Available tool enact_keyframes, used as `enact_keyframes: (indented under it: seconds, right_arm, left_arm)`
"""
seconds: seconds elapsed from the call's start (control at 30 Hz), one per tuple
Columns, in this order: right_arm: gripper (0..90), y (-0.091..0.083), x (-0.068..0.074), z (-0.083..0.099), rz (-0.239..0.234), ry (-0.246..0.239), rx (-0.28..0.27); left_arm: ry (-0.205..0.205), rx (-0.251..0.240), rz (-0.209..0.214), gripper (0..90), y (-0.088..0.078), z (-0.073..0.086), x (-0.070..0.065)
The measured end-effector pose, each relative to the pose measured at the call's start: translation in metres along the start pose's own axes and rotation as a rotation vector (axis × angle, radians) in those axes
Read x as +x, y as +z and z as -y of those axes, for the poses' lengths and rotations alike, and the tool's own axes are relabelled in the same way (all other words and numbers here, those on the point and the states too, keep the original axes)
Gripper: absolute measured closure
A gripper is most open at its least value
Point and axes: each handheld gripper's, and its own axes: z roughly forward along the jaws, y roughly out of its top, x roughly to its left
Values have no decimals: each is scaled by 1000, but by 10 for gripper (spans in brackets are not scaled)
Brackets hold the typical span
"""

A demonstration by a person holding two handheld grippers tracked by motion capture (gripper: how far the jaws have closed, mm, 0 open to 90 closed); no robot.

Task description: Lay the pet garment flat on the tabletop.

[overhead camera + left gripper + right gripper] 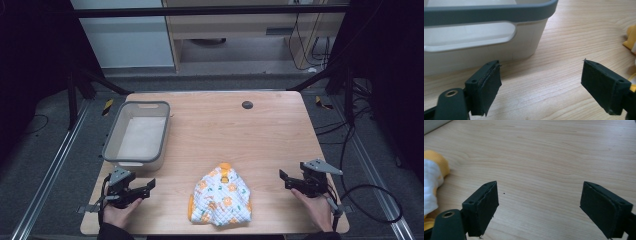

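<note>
A small white garment [220,197] with orange prints and orange trim lies crumpled near the front edge of the wooden table [240,135]. My left gripper [146,188] rests on the table to its left, jaws wide open and pointing right, with nothing between them. In the left gripper view, the left gripper [540,67] frames bare wood, and the garment [630,37] shows at the right edge. My right gripper [285,180] sits right of the garment, open and empty, pointing left. In the right gripper view, the right gripper [539,187] also frames bare wood, with the garment [431,177] at the left edge.
A white bin [135,132] with a grey rim stands at the table's left, just beyond the left gripper; its near wall with a handle slot [486,15] is close in the left gripper view. A small dark round disc [247,104] sits near the table's far edge.
</note>
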Motion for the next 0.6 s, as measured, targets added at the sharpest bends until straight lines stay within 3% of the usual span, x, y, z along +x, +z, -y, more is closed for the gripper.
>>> enact_keyframes:
  seconds: [0.1, 0.23, 0.6]
  right_arm:
    - [161, -2, 4, -1, -6, -15, 1]
    - [236, -7, 11, -4, -44, -32, -17]
    - [256, -13, 28, -19, -104, -74, -22]
  left_arm:
    - [11, -2, 13, 163, -1, 0, -2]
    - [19, -7, 32, 171, -2, 0, -4]
    - [44, -52, 52, 207, -15, -12, -5]
